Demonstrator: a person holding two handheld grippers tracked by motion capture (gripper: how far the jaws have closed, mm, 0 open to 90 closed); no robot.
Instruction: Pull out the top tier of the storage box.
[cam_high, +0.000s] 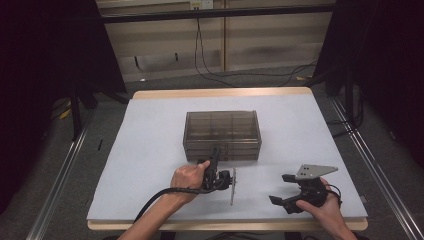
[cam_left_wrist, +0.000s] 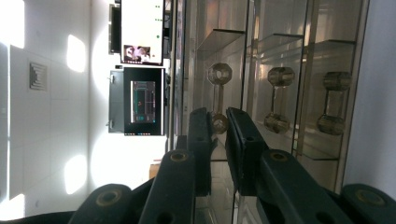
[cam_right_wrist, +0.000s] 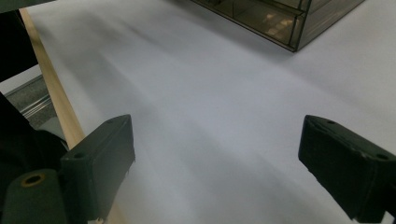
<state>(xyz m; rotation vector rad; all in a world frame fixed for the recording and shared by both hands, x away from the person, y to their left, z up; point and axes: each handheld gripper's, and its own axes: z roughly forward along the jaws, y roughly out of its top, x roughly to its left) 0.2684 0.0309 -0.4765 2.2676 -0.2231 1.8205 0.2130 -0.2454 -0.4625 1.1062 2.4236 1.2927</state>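
On the desk (cam_high: 150, 150), covered by a pale sheet, a smoky translucent drawer cabinet (cam_high: 222, 135) stands near the middle, its front toward the near edge. Its front face holds rows of small drawers, each with a dumbbell-shaped knob.

At the cabinet's front, left of its centre, the left gripper (cam_high: 216, 152) is turned on its side in the person's left hand (cam_high: 189, 177), its jaws pointing at the drawer fronts. From the left gripper view, the two black jaws stand nearly together around one drawer knob (cam_left_wrist: 218, 95), which sits in the narrow gap between them; whether the pads actually press the knob I cannot tell. Two more knobs (cam_left_wrist: 279, 100) show just beside it along the same face.

Toward the near right corner of the desk, the right gripper (cam_high: 281, 189) rests low in the right hand (cam_high: 325, 207), well apart from the cabinet. Its jaws are spread wide with nothing between them, and the right gripper view looks across bare sheet to the cabinet's corner (cam_right_wrist: 294, 28).
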